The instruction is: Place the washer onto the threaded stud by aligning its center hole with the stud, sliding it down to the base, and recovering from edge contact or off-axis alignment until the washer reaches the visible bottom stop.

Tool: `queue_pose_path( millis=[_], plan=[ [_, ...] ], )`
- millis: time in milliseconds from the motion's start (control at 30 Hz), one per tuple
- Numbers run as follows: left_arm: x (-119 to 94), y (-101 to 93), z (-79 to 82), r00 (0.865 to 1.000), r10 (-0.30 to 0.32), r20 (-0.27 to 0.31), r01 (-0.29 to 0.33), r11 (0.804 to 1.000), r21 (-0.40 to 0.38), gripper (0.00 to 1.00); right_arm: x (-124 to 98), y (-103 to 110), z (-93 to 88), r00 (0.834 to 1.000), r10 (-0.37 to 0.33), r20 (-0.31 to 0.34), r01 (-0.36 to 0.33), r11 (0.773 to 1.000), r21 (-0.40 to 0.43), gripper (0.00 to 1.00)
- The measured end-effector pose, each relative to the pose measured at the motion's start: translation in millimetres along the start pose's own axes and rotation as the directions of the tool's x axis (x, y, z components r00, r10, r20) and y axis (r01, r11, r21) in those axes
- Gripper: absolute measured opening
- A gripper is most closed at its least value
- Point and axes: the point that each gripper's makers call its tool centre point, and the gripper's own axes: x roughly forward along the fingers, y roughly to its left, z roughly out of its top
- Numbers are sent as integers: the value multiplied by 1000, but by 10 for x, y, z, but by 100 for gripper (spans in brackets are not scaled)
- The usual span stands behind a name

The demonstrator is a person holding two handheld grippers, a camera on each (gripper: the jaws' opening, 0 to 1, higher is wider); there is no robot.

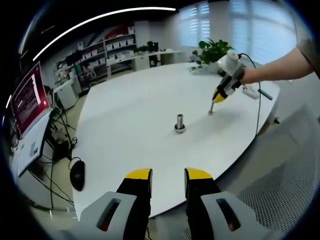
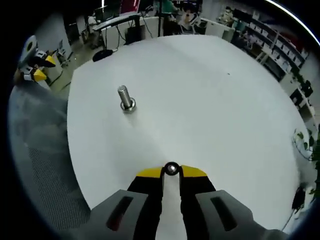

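Note:
A short threaded steel stud [image 1: 180, 121] stands upright on its wider base near the middle of the round white table [image 1: 130, 115]; it is also in the right gripper view [image 2: 125, 97]. My right gripper [image 2: 171, 172] is shut on a small grey washer [image 2: 171, 168], pinched edge-on between its yellow tips. From the left gripper view, the right gripper [image 1: 212, 106] points down at the table, right of the stud and apart from it. My left gripper [image 1: 168, 176] stands open near the table's edge with nothing between its jaws; it appears far left in the right gripper view [image 2: 34, 67].
A red-lit monitor [image 1: 30, 97] and a black mouse [image 1: 76, 173] sit on a desk to the left. A potted plant [image 1: 215, 50] and a power strip [image 1: 250, 91] are at the table's far side. A person's forearm [image 1: 285, 65] reaches in from the right.

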Motion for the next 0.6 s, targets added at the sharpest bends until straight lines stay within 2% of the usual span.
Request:
queue_pose_path(
  millis=[233, 600],
  plan=[
    [4, 2, -5, 1000, -1, -3, 1, 1000, 0, 23, 70, -7, -36, 999, 4, -36, -5, 999, -36, 13],
    [3, 5, -11, 1000, 0, -5, 0, 1000, -2, 23, 226, -17, -131, 996, 20, -91, -23, 999, -28, 14]
  ],
)
